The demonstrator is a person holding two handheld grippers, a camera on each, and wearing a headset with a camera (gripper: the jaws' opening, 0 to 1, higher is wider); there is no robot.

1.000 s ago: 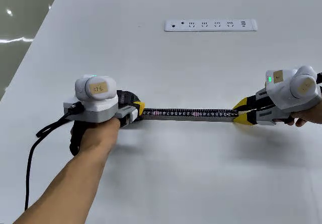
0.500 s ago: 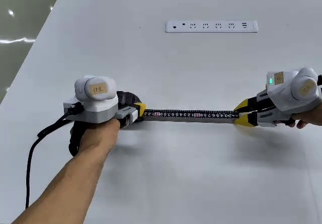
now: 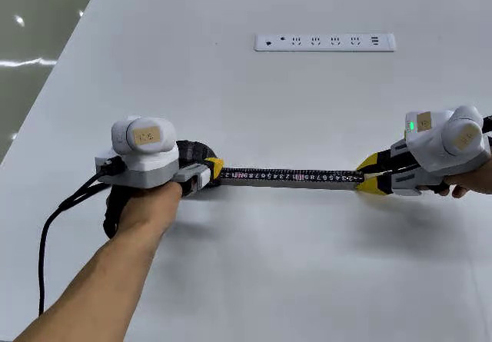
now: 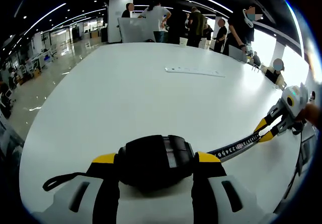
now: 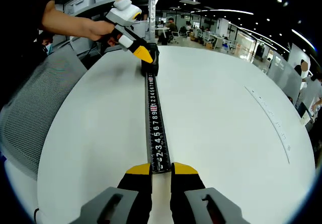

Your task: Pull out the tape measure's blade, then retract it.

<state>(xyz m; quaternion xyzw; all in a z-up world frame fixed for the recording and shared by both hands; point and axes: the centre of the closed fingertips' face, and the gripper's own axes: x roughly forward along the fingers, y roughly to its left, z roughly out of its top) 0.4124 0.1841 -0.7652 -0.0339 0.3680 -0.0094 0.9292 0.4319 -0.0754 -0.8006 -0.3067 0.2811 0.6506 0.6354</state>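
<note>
Tautly, blade (image 3: 288, 176) spans left fingers (image 3: 214, 164) to right fingers (image 3: 370, 160).

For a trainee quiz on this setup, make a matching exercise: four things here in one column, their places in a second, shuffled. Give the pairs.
Things:
1. case
2. blade tip
3. power strip
4. cable

Places:
A. lying at the far side of the table
B. clamped in the left hand-held gripper
C. trailing from the left hand-held gripper toward the near edge
D. pinched in the right hand-held gripper

Pairs: 1-B, 2-D, 3-A, 4-C.
</note>
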